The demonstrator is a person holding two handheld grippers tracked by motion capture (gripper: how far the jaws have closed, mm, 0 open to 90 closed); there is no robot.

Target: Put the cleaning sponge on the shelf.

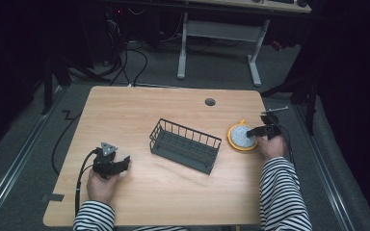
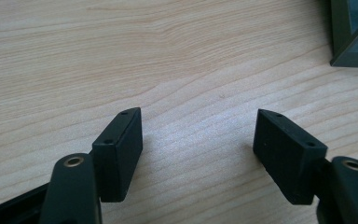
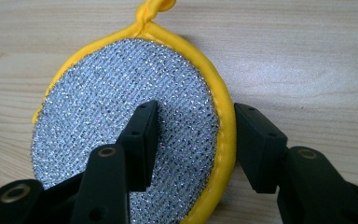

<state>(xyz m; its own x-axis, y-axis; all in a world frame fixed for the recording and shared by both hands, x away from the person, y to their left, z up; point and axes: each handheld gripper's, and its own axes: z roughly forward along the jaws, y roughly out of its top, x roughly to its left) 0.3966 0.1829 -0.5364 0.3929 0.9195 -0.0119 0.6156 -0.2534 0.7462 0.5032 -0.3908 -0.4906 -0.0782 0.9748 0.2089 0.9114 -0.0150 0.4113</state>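
The round scrubbing pad (image 3: 121,126), silver mesh with a yellow rim and loop, lies flat on the worktop (image 1: 139,110) just right of the dark wire basket (image 1: 185,145). The right tongs (image 3: 193,140) straddle its near edge, one jaw over the mesh and one outside the rim, not visibly pinching. The left tongs (image 2: 198,156) rest spread wide over bare wood, well apart from the pad.

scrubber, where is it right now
The scrubber lies on the table's right side, just right of the basket, its edge between the right gripper's jaws.
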